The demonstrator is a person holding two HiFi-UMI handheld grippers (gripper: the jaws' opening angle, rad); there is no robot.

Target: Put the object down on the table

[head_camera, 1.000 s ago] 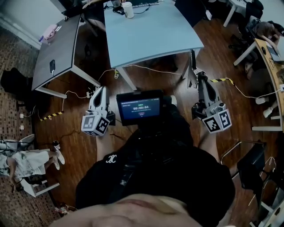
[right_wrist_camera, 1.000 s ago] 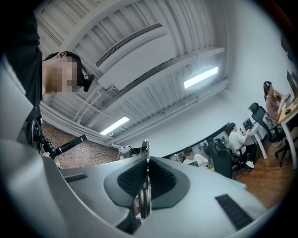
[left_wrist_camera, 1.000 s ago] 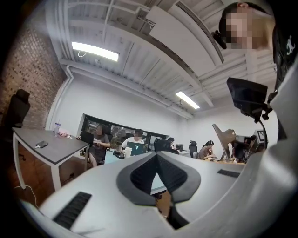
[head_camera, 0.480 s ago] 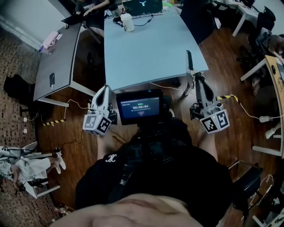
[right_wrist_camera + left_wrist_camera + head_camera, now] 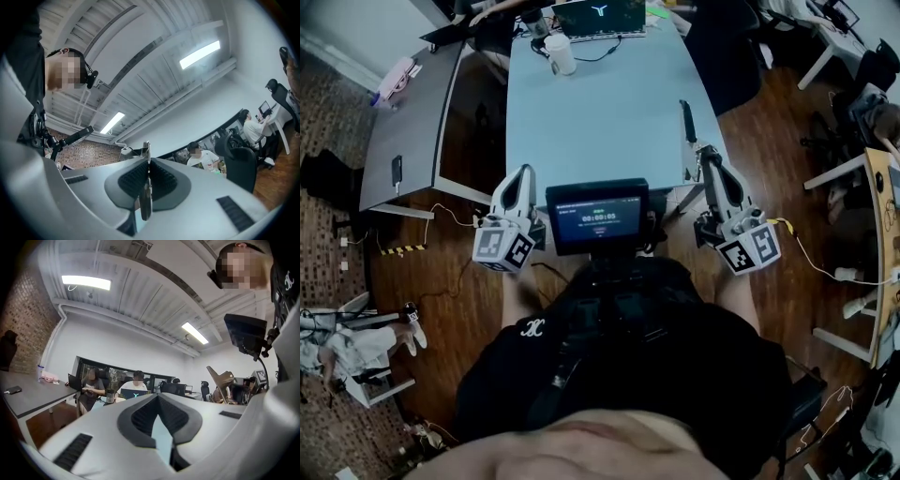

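My right gripper (image 5: pixel 703 156) is shut on a thin knife-like object (image 5: pixel 685 124) with a dark far end. The object sticks forward over the near right corner of the light blue table (image 5: pixel 600 103). In the right gripper view the object (image 5: pixel 147 187) shows edge-on, pinched between the jaws of the right gripper (image 5: pixel 147 165), its tip rising above them. My left gripper (image 5: pixel 522 175) hovers at the table's near left corner. In the left gripper view its jaws (image 5: pixel 158 397) meet at the tips with nothing between them.
A laptop (image 5: pixel 598 17) and a white cup (image 5: pixel 560 54) stand at the blue table's far end. A grey table (image 5: pixel 408 122) at the left carries a phone (image 5: pixel 397 169). A dark office chair (image 5: pixel 722 47) stands to the right. Cables lie on the wooden floor.
Both grippers and the held object have come closer to the blue table, from over the floor to its near edge. The jaws have not changed.
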